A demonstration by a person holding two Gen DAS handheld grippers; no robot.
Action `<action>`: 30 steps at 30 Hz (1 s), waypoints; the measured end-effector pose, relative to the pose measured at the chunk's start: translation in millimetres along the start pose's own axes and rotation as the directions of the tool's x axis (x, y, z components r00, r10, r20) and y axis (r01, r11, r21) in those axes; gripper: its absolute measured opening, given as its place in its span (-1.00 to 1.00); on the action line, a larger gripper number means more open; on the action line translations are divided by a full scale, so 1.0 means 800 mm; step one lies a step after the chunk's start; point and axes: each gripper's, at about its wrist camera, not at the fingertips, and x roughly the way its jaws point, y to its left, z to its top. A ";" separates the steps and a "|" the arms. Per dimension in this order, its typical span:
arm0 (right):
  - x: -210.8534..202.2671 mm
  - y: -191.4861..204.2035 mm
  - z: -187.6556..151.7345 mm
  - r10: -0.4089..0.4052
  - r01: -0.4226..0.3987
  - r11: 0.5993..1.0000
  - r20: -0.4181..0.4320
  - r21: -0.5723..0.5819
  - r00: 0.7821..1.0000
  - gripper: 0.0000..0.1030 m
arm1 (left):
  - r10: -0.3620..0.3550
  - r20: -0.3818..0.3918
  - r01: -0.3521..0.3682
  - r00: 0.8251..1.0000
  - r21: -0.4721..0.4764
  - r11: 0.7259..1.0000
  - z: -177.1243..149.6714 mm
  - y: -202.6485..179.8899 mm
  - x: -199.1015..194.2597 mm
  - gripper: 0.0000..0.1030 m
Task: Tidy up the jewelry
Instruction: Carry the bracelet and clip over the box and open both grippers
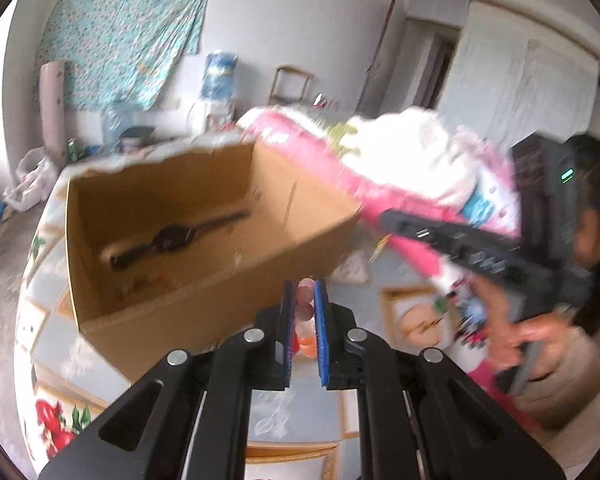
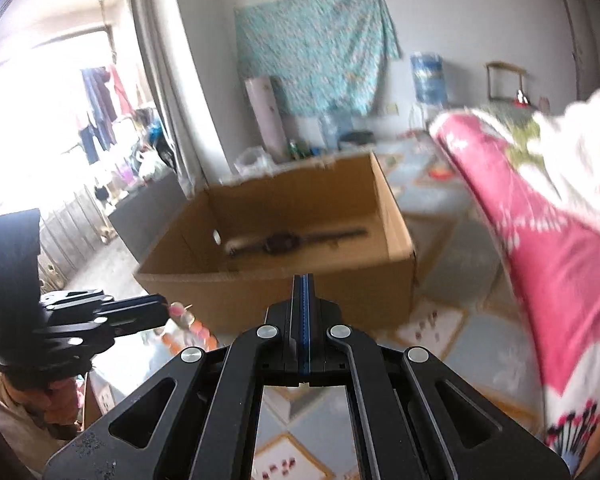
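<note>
Left gripper (image 1: 304, 300): its blue pads are nearly together, pinching a strand of pink and orange beads (image 1: 305, 312) that hangs down between them, just short of the box's near wall.
Right gripper (image 2: 303, 300): jaws pressed fully together with nothing between them; it holds nothing.
Cardboard box (image 1: 220, 280): open-topped, sitting on the patterned bedspread (image 1: 284, 412) toward its far edge, with a torn rim on the far side.
Already in the box: 1 dark wristwatch (image 1: 168, 240) lies flat on the floor near the middle; small specks near the front corner are too blurred to name.
Pink blanket (image 1: 312, 152): heaped along the box's right side, touching or close to its far right corner.
Step in hand: I judge the beads are being carried to the box.
Doing it well: lift the strand clear over the near wall before letting go, so no loop snags on the cardboard edge.
Placement: drop it on bare floor beside the watch, not on top, so the pieces stay separate.
Risk: a dangling strand swings; steady it first.
</note>
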 end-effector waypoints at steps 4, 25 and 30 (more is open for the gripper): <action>-0.003 -0.001 0.030 0.029 -0.027 0.999 0.073 -0.035 0.997 -1.00 | -0.039 0.076 0.037 0.996 0.027 0.999 0.043 -0.009 -0.021 -0.83; 0.061 -0.097 0.065 -0.046 0.041 0.998 0.088 0.057 0.995 -1.00 | -0.212 -0.345 0.107 0.914 -0.297 0.949 0.103 0.053 0.276 -0.81; 0.069 -0.108 0.061 -0.016 0.011 0.995 0.058 0.095 0.998 -1.00 | -0.131 -0.275 0.043 0.952 -0.304 0.952 0.114 0.075 0.261 -0.62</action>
